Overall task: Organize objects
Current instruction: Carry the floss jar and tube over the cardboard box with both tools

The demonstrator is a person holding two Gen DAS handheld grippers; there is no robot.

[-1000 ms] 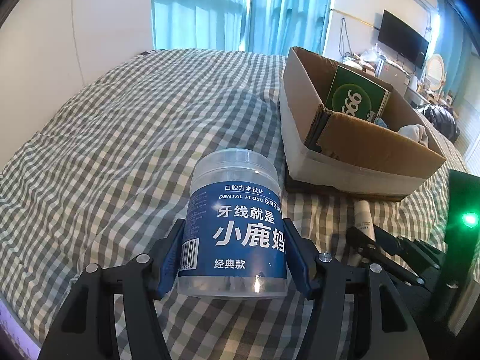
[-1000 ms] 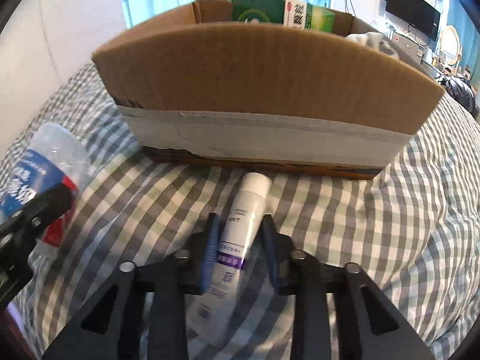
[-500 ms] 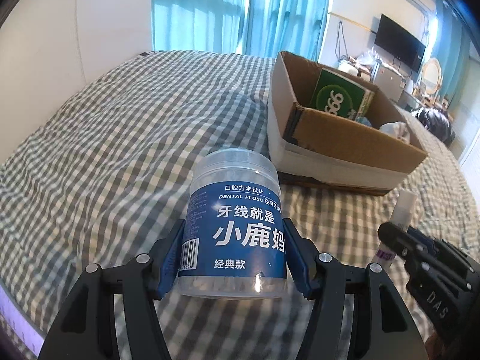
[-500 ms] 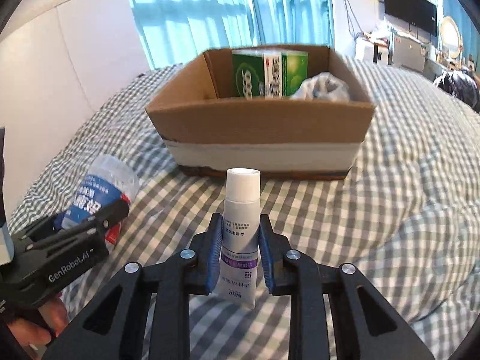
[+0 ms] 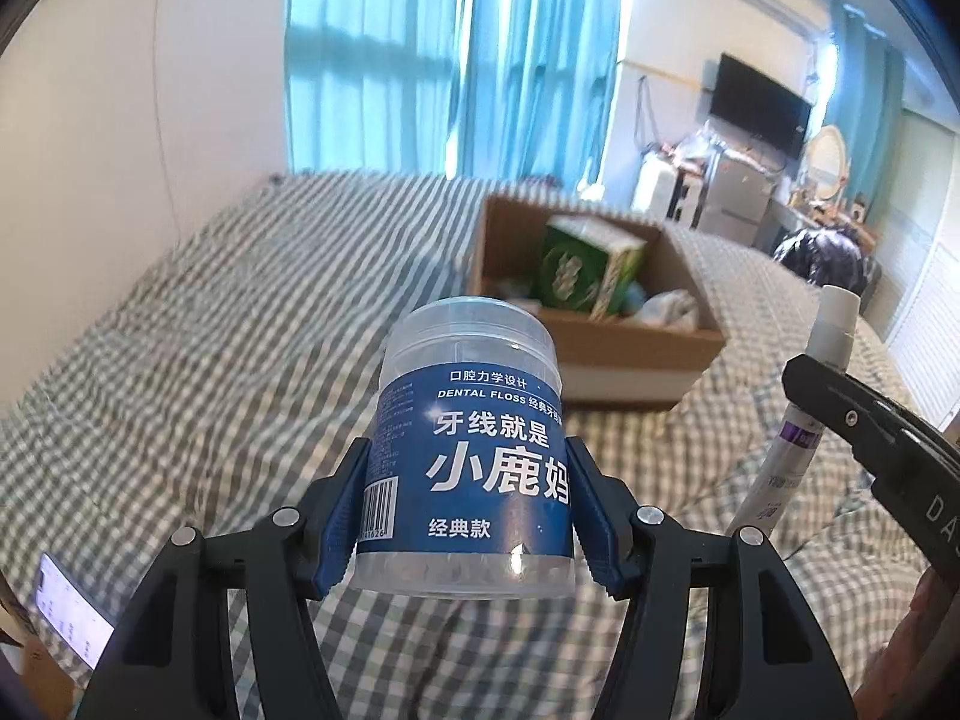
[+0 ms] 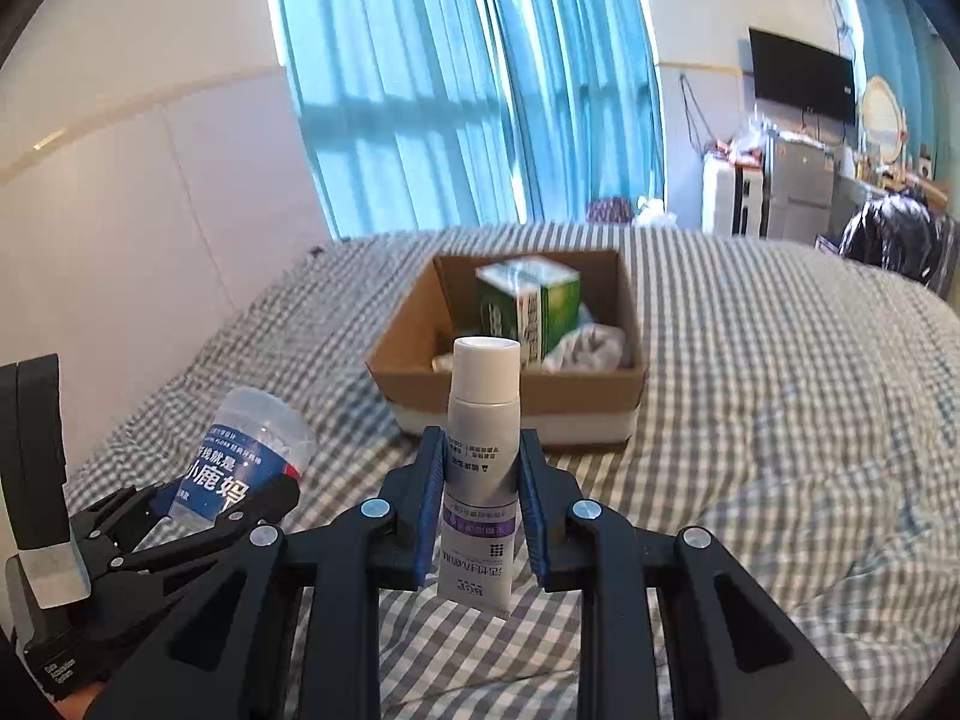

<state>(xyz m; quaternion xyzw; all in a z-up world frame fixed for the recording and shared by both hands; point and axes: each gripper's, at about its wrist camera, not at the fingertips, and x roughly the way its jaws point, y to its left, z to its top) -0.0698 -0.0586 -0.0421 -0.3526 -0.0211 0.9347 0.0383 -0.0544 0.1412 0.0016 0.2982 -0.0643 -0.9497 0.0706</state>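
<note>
I am mid-carry, my left gripper [image 5: 468, 516] clamped half-wide on the dental floss jar [image 5: 471, 456] and my right gripper [image 6: 480, 510] pinched nearly closed on the white tube [image 6: 483, 468], both short of the cardboard box [image 6: 510, 402]; next I must reach over its near wall and release inside.

Bedroom — bed [image 6: 780, 360], curtains [image 6: 450, 90]

Green carton [image 6: 528, 306] and crumpled cloth [image 6: 591, 348] crowd the box [image 6: 510, 396]; bed [image 6: 780, 390] around is clear.
</note>
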